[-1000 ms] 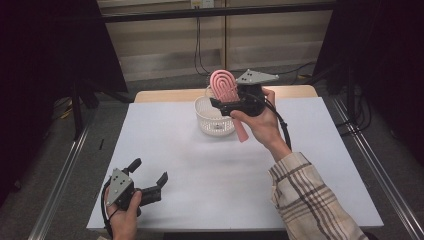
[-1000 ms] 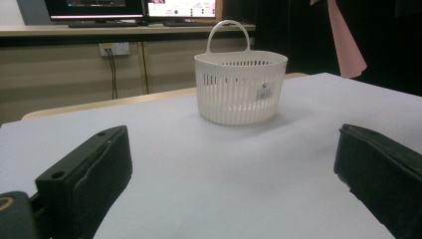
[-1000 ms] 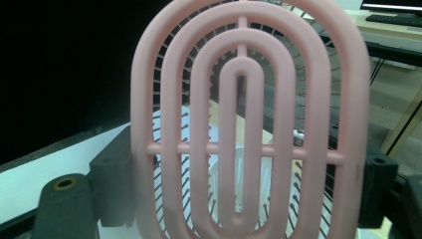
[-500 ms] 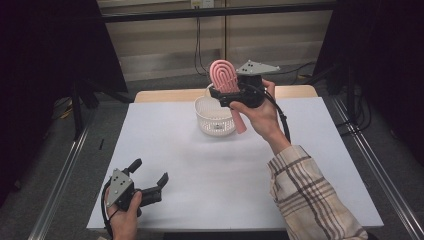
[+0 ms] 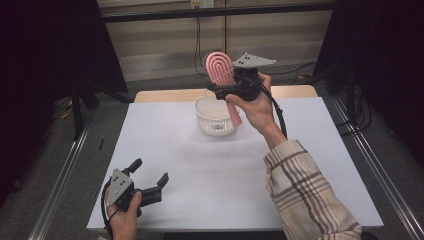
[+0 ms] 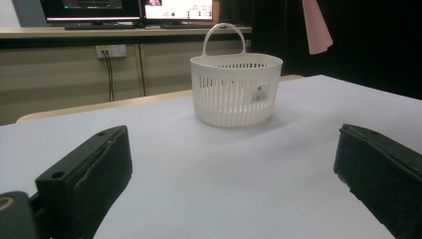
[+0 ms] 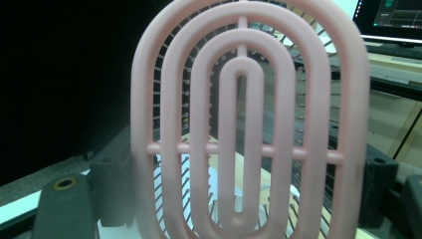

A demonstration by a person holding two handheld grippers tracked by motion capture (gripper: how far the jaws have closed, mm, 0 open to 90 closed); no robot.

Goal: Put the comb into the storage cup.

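One pink brush [image 5: 221,75], one white basket [image 5: 215,116]. Right gripper [image 5: 226,91] is clenching the brush upright above the basket. Left gripper [image 5: 150,180] is resting on the table [image 5: 310,150], jaws released, well apart.

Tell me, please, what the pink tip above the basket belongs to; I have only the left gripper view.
Observer: A pink brush, held head up.
Operator: What is holding it?
Observer: The right gripper, its jaws shut on the brush's two sides.
Operator: Is there anything in the basket?
Observer: From the high view, the basket looks empty.
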